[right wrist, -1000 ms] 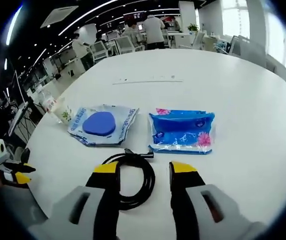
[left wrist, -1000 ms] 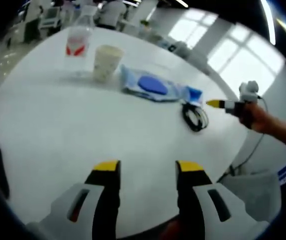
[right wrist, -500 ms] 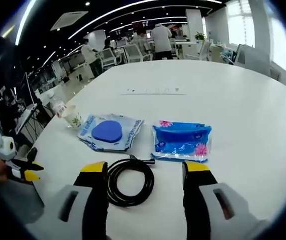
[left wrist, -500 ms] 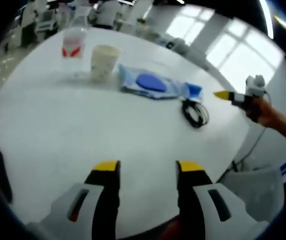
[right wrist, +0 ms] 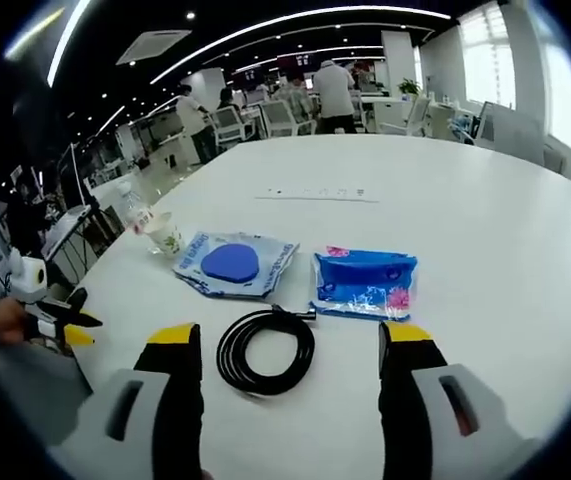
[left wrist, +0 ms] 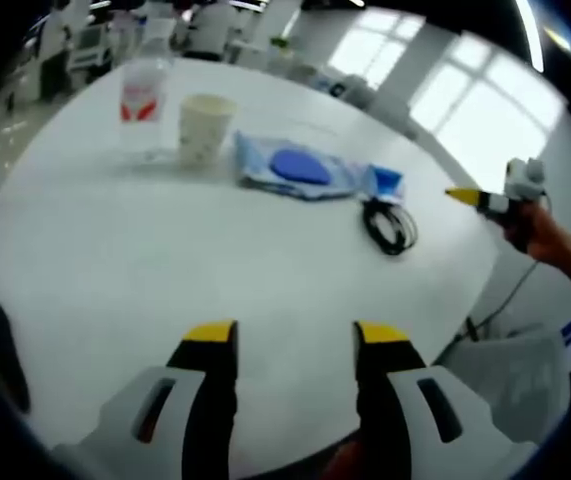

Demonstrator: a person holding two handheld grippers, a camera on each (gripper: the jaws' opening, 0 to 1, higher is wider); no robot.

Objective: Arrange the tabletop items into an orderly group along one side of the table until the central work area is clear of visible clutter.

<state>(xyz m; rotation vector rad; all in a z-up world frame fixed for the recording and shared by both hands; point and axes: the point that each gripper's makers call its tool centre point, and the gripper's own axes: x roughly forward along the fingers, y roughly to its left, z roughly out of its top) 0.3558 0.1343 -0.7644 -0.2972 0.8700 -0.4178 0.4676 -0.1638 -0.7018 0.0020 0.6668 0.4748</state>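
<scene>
On the round white table (left wrist: 115,260) a clear water bottle (left wrist: 142,95) with a red label stands beside a paper cup (left wrist: 204,127). To their right lies a pale wipes pack with a blue oval lid (left wrist: 300,168), then a bright blue wipes pack (left wrist: 386,184) and a coiled black cable (left wrist: 390,225). My left gripper (left wrist: 295,345) hangs open over the near table edge, holding nothing. My right gripper (right wrist: 292,345) is open just behind the black cable (right wrist: 265,350), with the pale pack (right wrist: 233,265) and the blue pack (right wrist: 365,283) beyond it. The bottle (right wrist: 137,212) and cup (right wrist: 169,238) stand far left.
The right gripper (left wrist: 485,202), in a hand, shows at the table's right edge in the left gripper view; the left gripper (right wrist: 55,322) shows at the left in the right gripper view. Office desks, chairs and people stand beyond the table (right wrist: 485,230). A dark strip (right wrist: 320,193) lies mid-table.
My right gripper has pulled back from the cable and its jaws have spread wider. The left gripper has hardly shifted.
</scene>
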